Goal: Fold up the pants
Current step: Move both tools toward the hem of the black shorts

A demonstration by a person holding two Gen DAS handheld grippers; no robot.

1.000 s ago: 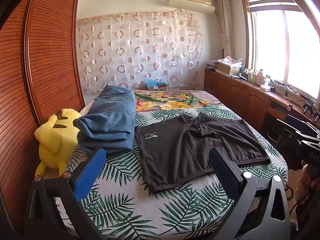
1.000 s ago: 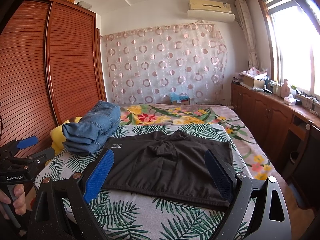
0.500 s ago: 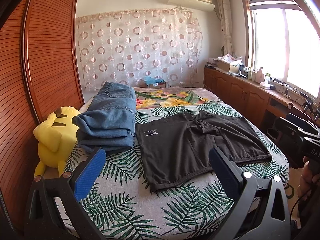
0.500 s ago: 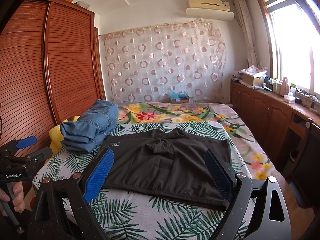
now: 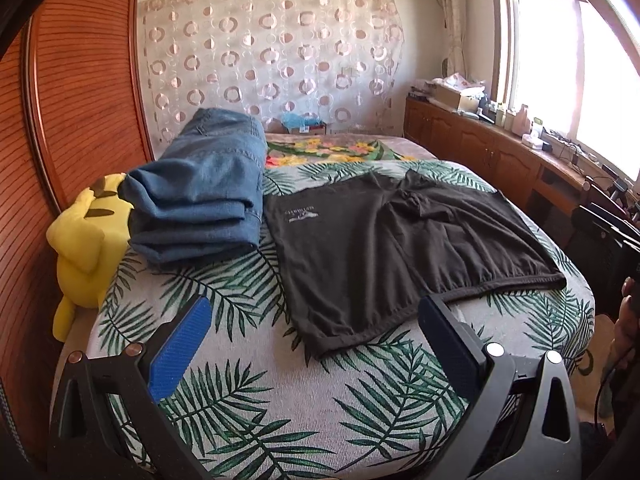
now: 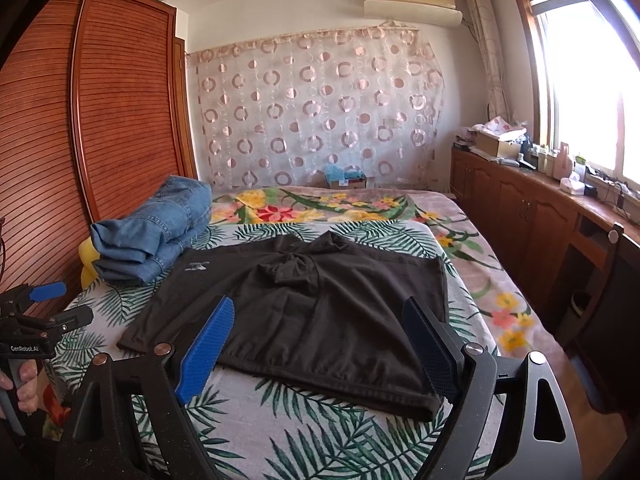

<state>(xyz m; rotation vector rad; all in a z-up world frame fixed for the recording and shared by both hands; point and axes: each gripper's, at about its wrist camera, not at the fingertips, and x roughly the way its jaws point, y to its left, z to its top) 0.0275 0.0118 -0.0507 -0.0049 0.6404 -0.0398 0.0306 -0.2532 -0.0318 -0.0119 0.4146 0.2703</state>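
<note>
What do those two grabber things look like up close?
Each is a black plastic frame with triangular cut-outs and silver round bolts. The left gripper and right gripper both have two long fingers with bumpy blue pads. The left one's black handle carries white lettering, GenRobot.AI.

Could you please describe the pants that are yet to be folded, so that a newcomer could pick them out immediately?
Start at the bed with the palm-leaf cover. Left, by the wooden wardrobe, lies a stack of folded blue jeans; right beside it are the black shorts. Only they lie spread flat, dark, with a small pale logo on one leg.
</note>
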